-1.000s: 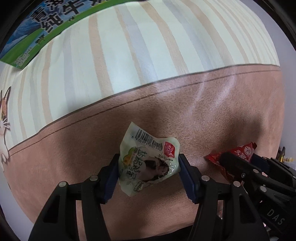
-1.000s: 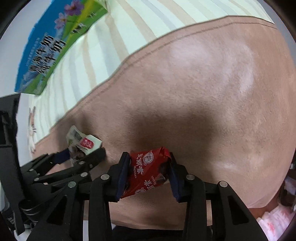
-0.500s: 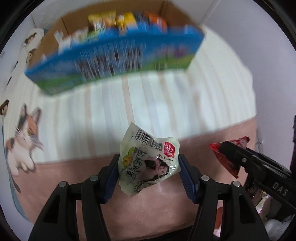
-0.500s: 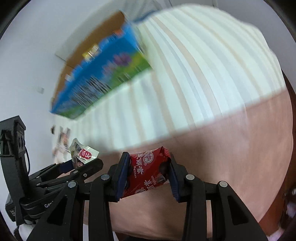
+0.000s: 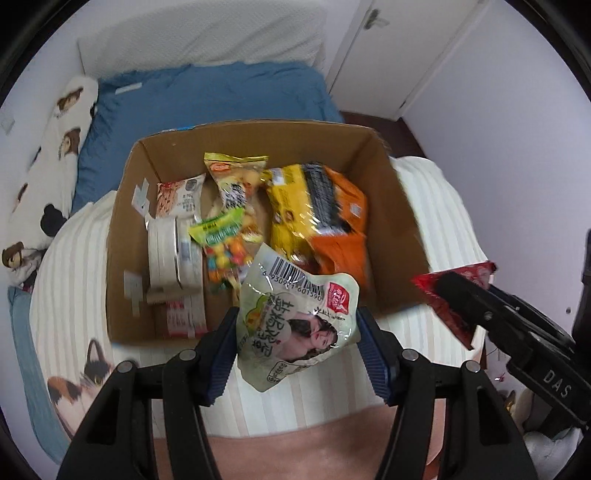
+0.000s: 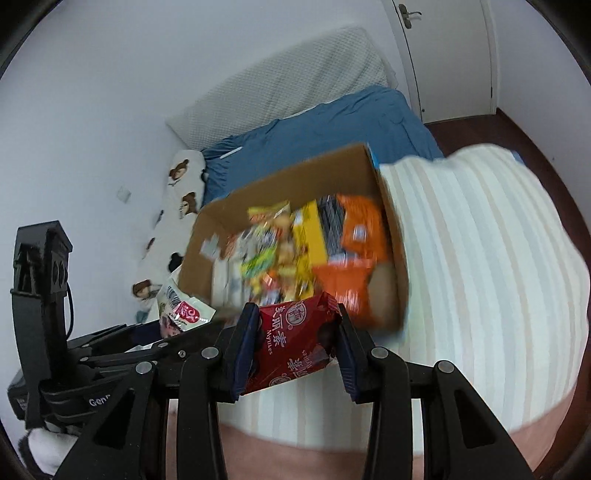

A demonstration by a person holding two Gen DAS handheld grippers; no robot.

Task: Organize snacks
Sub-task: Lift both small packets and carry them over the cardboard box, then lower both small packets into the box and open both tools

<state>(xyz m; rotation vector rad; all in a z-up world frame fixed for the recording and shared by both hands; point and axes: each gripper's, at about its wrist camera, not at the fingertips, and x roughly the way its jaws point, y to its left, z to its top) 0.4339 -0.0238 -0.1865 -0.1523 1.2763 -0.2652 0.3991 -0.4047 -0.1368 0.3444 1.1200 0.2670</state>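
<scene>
My left gripper (image 5: 297, 345) is shut on a pale green snack pouch (image 5: 299, 325) with a barcode, held above the near edge of an open cardboard box (image 5: 125, 206). My right gripper (image 6: 293, 345) is shut on a red snack packet (image 6: 295, 341), just in front of the same box (image 6: 288, 181). The box lies on a striped cream blanket (image 5: 70, 295) and holds several snack bags, among them a yellow-and-orange pack (image 5: 321, 206) and a green candy bag (image 5: 221, 236). In the left wrist view the right gripper (image 5: 458, 295) with its red packet (image 5: 428, 286) shows at the right edge.
A blue sheet (image 5: 207, 96) and a white pillow (image 5: 207, 33) lie beyond the box. A long bear-print cushion (image 5: 51, 155) runs along the left wall. A white door (image 6: 447, 55) and dark wood floor (image 6: 517, 129) are on the right. A pink blanket (image 5: 295, 454) lies near me.
Both grippers have risen and swung forward with their packets. The view went from the pink and striped blanket to looking down into the open box.
</scene>
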